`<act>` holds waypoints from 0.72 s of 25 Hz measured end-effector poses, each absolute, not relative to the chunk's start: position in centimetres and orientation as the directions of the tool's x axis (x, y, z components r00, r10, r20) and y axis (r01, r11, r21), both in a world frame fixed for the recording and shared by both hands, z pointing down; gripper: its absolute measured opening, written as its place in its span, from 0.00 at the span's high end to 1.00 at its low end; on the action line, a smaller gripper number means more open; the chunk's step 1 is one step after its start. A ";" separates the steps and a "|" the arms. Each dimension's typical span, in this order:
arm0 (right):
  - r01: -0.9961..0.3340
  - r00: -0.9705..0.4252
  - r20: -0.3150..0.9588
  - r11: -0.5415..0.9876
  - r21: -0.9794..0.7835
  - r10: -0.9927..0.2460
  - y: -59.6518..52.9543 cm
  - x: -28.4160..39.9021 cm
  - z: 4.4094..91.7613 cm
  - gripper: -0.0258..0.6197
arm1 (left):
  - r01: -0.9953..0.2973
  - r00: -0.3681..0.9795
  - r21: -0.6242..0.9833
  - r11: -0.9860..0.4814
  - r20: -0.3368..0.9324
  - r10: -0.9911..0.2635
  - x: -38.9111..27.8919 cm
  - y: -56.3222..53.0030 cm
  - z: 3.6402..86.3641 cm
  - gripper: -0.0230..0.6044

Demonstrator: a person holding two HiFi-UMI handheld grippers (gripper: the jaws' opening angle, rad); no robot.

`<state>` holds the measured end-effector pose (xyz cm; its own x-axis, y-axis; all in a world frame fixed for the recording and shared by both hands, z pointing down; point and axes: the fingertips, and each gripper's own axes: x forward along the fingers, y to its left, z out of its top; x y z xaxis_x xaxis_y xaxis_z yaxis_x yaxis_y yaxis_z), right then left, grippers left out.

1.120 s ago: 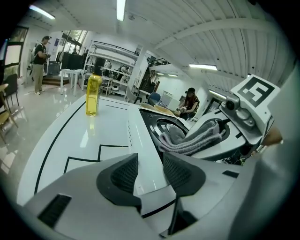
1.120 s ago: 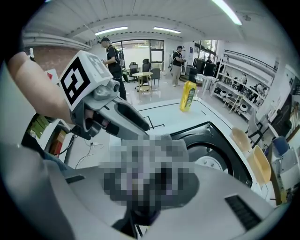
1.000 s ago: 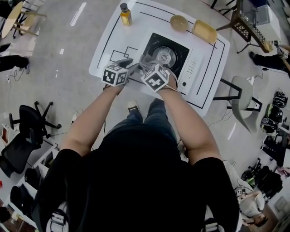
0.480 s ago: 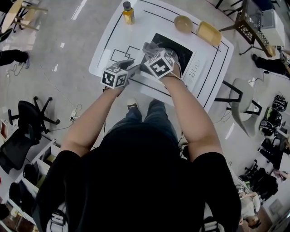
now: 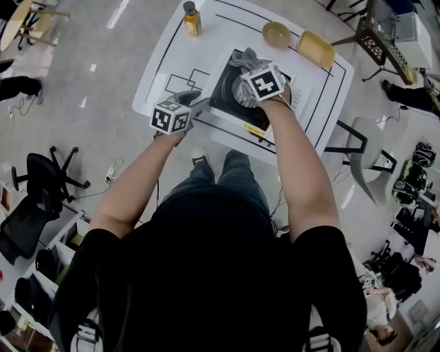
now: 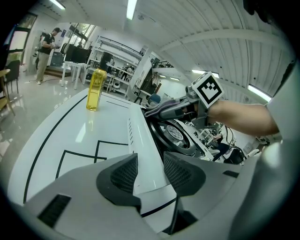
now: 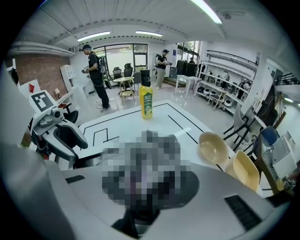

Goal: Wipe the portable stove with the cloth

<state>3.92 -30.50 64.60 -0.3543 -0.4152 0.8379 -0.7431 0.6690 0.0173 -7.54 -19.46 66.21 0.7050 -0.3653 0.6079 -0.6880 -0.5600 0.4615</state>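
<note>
**A:** Checking the right tool: what is in it?

**B:** It is clamped on the grey cloth. The cloth is bunched at the far side of the portable stove, beyond the burner ring.

**A:** Left tool?

**B:** Jaws apart, pads pressing on nothing. It sits at the stove's near-left corner, low over the worktop.

**A:** Stove position?

**B:** Middle of the white worktop. A yellow bottle stands at the far-left corner. A bowl and a tray are at the far right, near the cloth but apart from it.
</note>
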 end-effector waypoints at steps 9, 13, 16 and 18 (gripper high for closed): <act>-0.793 -0.298 0.846 0.608 0.038 -0.441 -29.2 8.8 64.9 0.79 | -0.682 0.703 0.441 -0.584 0.614 -0.357 -7.4 -19.3 66.1 0.66; -0.818 -0.265 0.853 0.573 0.047 -0.450 -28.3 11.0 64.8 0.79 | -0.682 0.701 0.435 -0.587 0.619 -0.356 -7.3 -19.3 66.0 0.66; -0.837 -0.243 0.855 0.544 0.053 -0.458 -27.4 12.7 64.5 0.79 | -0.682 0.700 0.434 -0.589 0.619 -0.356 -7.2 -19.2 65.9 0.66; -0.849 -0.233 0.860 0.527 0.048 -0.454 -26.7 13.8 64.6 0.79 | -0.683 0.698 0.428 -0.592 0.621 -0.357 -7.1 -19.1 65.9 0.66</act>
<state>13.81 -26.65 64.62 -0.2332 -0.4539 0.8600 -0.8488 0.5265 0.0477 -7.10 -19.08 65.88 0.6980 -0.3568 0.6209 -0.6832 -0.5915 0.4282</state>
